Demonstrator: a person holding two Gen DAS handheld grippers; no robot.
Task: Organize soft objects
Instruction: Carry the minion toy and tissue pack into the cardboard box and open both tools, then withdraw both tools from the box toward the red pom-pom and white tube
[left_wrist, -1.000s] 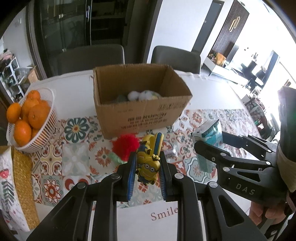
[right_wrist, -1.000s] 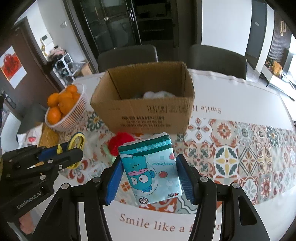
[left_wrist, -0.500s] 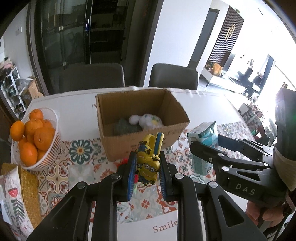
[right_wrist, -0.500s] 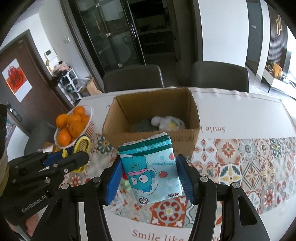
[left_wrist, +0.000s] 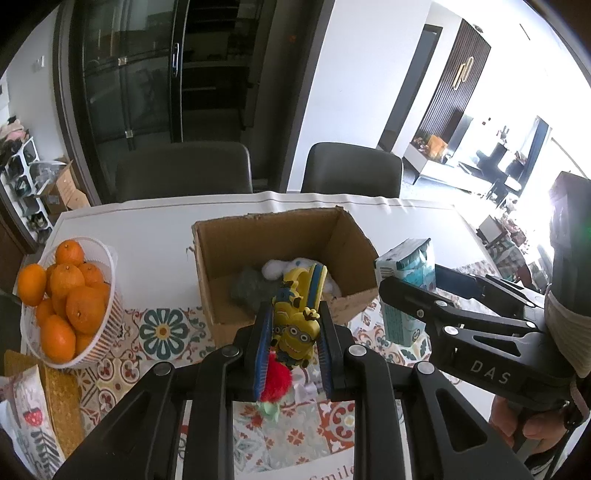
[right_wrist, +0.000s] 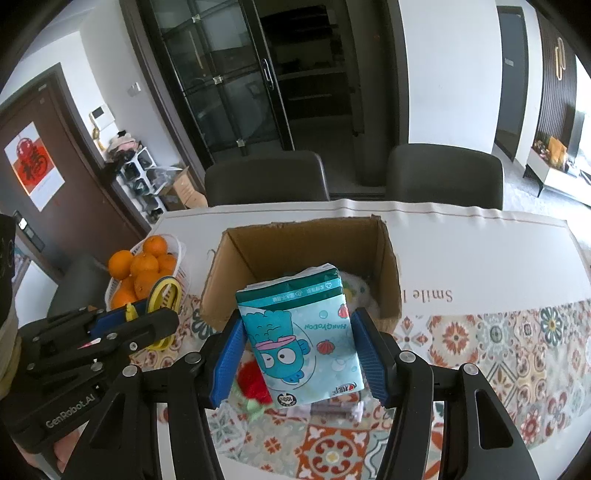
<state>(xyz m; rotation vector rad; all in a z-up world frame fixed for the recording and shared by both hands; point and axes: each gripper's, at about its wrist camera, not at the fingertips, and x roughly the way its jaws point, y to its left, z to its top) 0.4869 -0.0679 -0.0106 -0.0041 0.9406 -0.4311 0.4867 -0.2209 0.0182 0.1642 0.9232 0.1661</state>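
The box (left_wrist: 280, 266) stands near the middle of the table (left_wrist: 147, 221), open at the top, and already holds a white plush (left_wrist: 291, 266) and a grey soft thing (left_wrist: 248, 286), so part of the sorting looks done. Two more items are in the air on their way in. The left gripper (left_wrist: 293, 345) is clamped on a yellow toy (left_wrist: 297, 317), which sits upright between the blue pads (left_wrist: 263, 347) and juts forward past the box's near wall, roughly level with its rim. The right gripper (right_wrist: 301, 354) is clamped on a tissue pack (right_wrist: 301, 332), held upright by its two side faces; in the right wrist view the pack overlaps the box's near wall and opening, so it appears to hang just short of or just over the rim, which I cannot tell for sure. Below both grippers, on the patterned runner (right_wrist: 480, 339) near the table's front edge, a red pompom (left_wrist: 277, 380) with a pale green bit lies loose, with what looks like a small clear packet (right_wrist: 336, 408) beside it; these look to be left. A basket of oranges (left_wrist: 66, 302) sits at the left edge, well apart from the box and likely no part of the job.
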